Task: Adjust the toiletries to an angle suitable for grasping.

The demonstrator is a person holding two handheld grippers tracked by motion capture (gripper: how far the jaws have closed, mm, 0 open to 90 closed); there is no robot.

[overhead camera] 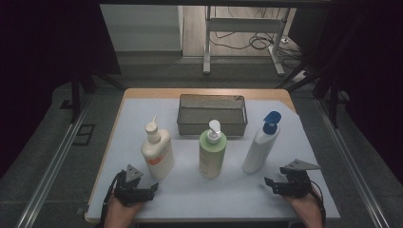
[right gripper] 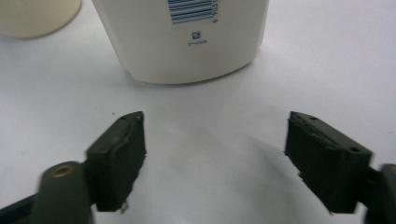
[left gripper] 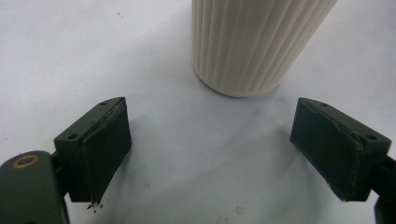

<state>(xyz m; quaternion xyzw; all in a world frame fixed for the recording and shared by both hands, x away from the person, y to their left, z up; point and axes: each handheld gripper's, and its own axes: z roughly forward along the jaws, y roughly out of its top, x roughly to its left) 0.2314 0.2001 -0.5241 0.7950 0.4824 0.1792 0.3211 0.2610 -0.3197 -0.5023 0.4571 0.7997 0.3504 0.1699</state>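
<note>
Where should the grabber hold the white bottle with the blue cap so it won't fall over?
Probably low on the body of the white bottle, coming level from the near side, where the right gripper already faces it with open jaws. The body is broad and plain there, while the blue cap is narrow and high, so a grip up top could tip the leaning bottle.

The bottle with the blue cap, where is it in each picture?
High view: the bottle with the blue cap stands at the right of the row, beside the green bottle.
Left gripper view: not in it.
Right gripper view: its base with a barcode sits top centre, beyond the open right hand-held gripper.
Shared landmark: the white table cover.
</note>
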